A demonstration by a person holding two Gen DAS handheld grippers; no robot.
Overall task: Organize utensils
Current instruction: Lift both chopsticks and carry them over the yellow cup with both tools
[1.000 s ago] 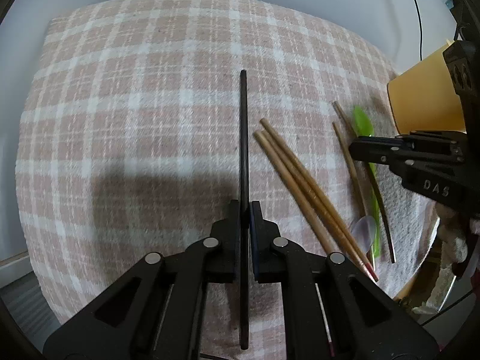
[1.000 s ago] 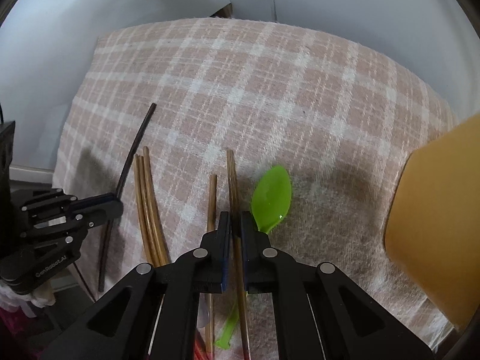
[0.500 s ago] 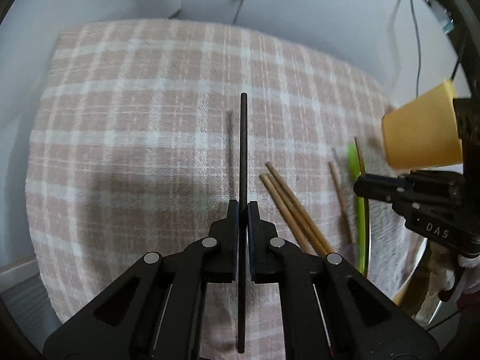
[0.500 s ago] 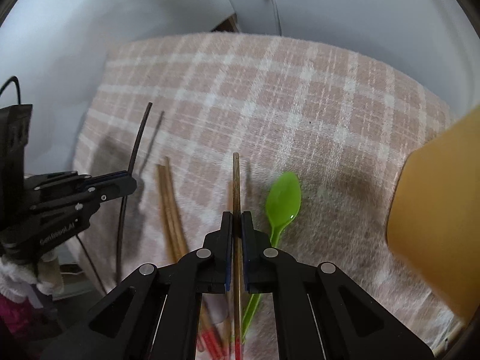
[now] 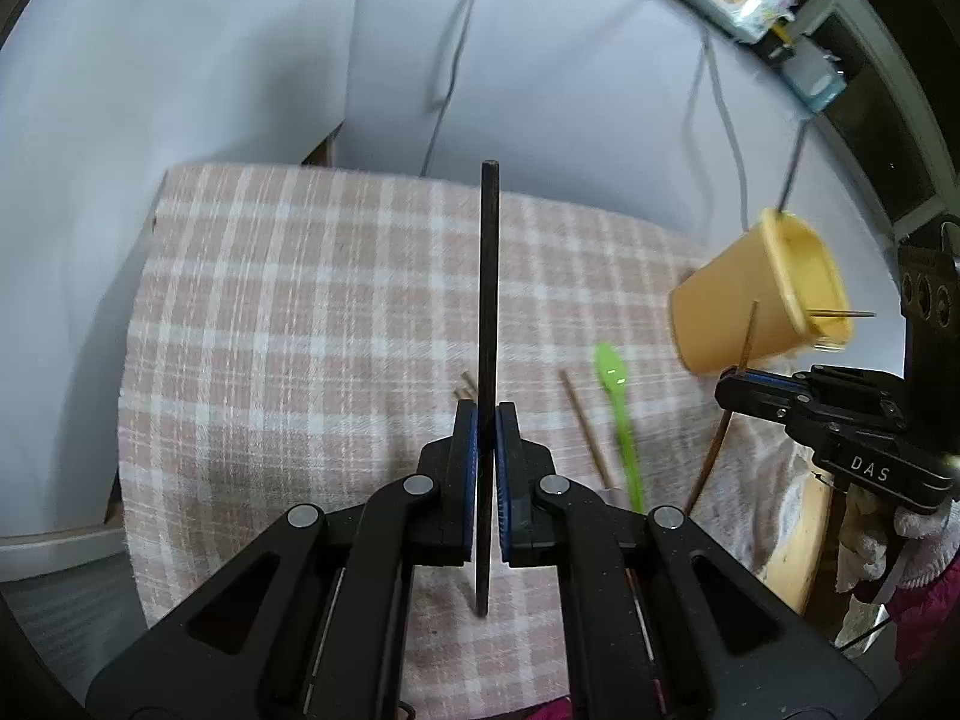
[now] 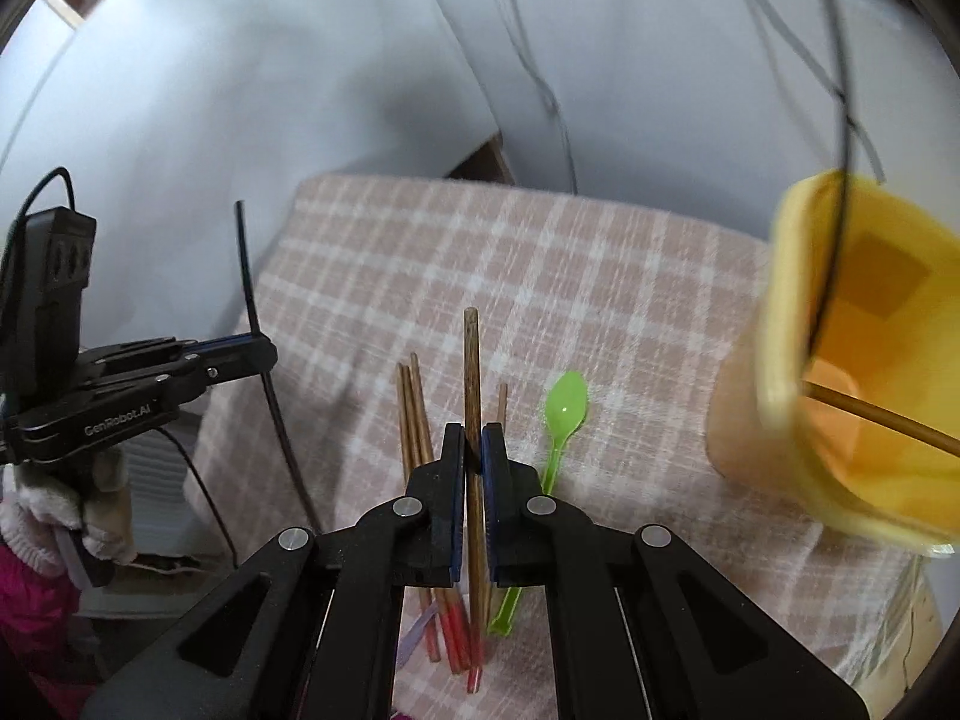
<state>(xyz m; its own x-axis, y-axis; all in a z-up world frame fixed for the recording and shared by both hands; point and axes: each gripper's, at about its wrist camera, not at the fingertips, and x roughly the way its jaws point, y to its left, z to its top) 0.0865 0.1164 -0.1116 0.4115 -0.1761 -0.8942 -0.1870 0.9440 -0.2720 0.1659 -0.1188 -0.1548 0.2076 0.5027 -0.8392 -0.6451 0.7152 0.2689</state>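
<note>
My left gripper (image 5: 486, 414) is shut on a black chopstick (image 5: 489, 276) and holds it well above the checked cloth. It also shows in the right wrist view (image 6: 264, 354) at the left. My right gripper (image 6: 473, 438) is shut on a brown wooden chopstick (image 6: 471, 372), lifted off the cloth; it shows in the left wrist view (image 5: 726, 387) at the right. A yellow cup (image 6: 852, 360) stands at the right with a stick inside; it also shows in the left wrist view (image 5: 762, 300). A green spoon (image 6: 564, 414) and several wooden chopsticks (image 6: 414, 414) lie on the cloth.
The pink checked cloth (image 5: 300, 312) covers the table against a white wall. Cables (image 6: 540, 60) hang down the wall behind. One loose wooden chopstick (image 5: 585, 426) lies beside the green spoon (image 5: 618, 408). The table's near edge drops off at the bottom right.
Both grippers have risen and pulled back from the cloth, each carrying its chopstick. The cup now shows its open mouth, and the table looks smaller and lower.
</note>
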